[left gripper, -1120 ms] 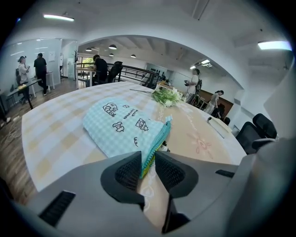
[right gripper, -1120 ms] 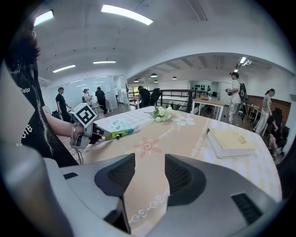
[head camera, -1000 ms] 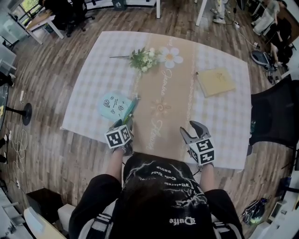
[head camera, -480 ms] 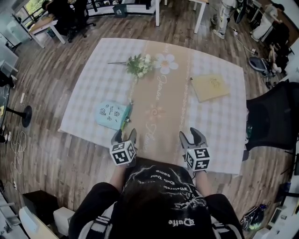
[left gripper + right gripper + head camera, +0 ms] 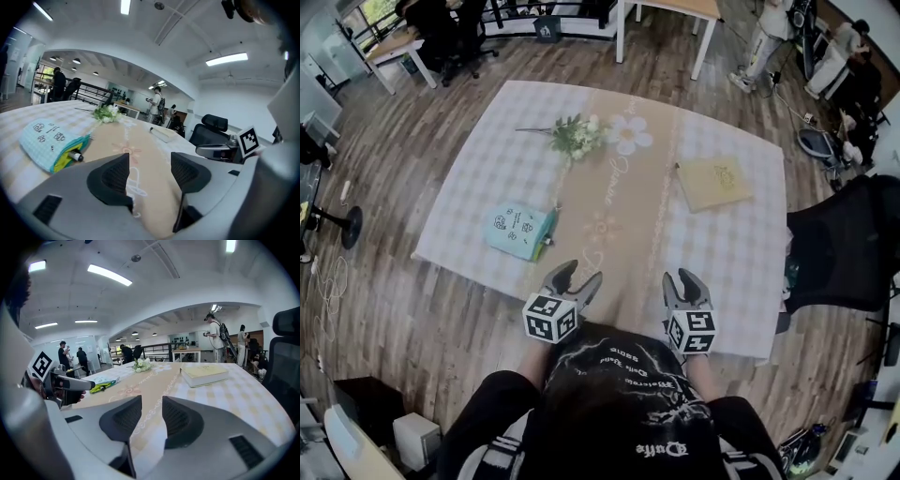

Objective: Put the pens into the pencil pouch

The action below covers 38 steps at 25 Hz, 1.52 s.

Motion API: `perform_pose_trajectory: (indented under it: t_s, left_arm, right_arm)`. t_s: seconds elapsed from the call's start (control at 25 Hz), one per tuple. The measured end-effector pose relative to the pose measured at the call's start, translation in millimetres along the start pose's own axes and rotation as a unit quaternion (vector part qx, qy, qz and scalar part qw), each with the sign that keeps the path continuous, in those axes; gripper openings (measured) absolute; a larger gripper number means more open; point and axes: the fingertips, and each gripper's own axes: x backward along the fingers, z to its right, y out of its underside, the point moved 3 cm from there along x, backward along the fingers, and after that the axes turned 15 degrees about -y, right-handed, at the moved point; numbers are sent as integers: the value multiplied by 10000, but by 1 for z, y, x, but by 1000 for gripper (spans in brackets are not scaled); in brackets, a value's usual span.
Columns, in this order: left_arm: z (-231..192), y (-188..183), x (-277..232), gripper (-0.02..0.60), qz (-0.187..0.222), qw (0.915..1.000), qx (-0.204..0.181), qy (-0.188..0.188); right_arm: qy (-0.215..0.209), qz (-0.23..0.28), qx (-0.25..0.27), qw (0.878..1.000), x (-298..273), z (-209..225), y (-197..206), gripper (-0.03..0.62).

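Note:
A light blue pencil pouch [image 5: 516, 231] lies on the left part of the table, its mouth turned to the right. The ends of pens [image 5: 547, 240] stick out of that mouth; in the left gripper view a dark pen tip [image 5: 76, 155] shows in the pouch's [image 5: 44, 140] yellow lining. My left gripper [image 5: 578, 277] hangs over the near table edge, well apart from the pouch, open wide and empty [image 5: 150, 165]. Beside it my right gripper [image 5: 682, 279] is closing its jaws with nothing between them [image 5: 152, 417].
A tan book [image 5: 714, 181] lies at the right of the checked tablecloth [image 5: 487, 159], and a flower sprig [image 5: 574, 137] at the far middle. A black chair [image 5: 848, 244] stands by the table's right side. People stand and sit further back in the room.
My left gripper has drawn back from the pouch's mouth toward the near edge and to the right, and its jaws have opened. The right gripper has shifted slightly and its jaws have narrowed.

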Motion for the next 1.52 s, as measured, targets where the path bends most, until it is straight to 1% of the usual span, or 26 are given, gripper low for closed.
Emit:
perform_pose_trajectory:
  t_s: [0.04,0.12,0.16,0.24,0.32,0.36,0.44,0.52,0.68,0.8,0.92,1.16,1.32,1.52]
  left_arm:
    - [8,0,0,294,14,9999,-87,126]
    - [21,1,0,233,-4,9994,-166,302]
    - [26,1,0,198,-29,9992,-138,380]
    - [34,2,1,149,-63,9986,-16,527]
    - [39,2,3,86,-39,9983,60,571]
    - [41,1,4,46,-9,9984,70,558]
    - [43,0,6,23,67,9985,82,531]
    - [43,-3,7,21,150,9986,121,494]
    - [46,-8,8,20,273,9987,118,421]
    - [50,-10,9,20,339,9986,22,393]
    - [53,-13,9,20,385,9985,42,377]
    - [54,-20,9,20,490,9983,35,305]
    - [55,-22,9,20,530,9982,-50,272]
    - [49,-24,13,20,514,9985,-58,153]
  right_arm:
    - [7,30,6,10000,3,1,1,135]
    - [-45,25,42,10000,8,3,4,102]
    - [-54,18,74,10000,10,4,5,77]
    - [-13,41,115,9999,14,6,6,26]
    - [-28,58,116,9999,19,6,6,11]
    - [-111,41,110,9999,20,5,7,10]
    - [-355,7,120,9993,21,-1,6,9]
    - [-373,17,247,9990,23,-4,4,8]
    - [69,134,444,9989,30,4,-3,8]
    - [293,164,448,9984,36,11,-4,8]
    - [395,161,406,9983,41,16,-2,8]
    - [414,94,512,9978,43,18,-3,8]
    - [416,81,534,9977,41,21,0,8]
    - [281,16,601,9978,33,16,-1,8]
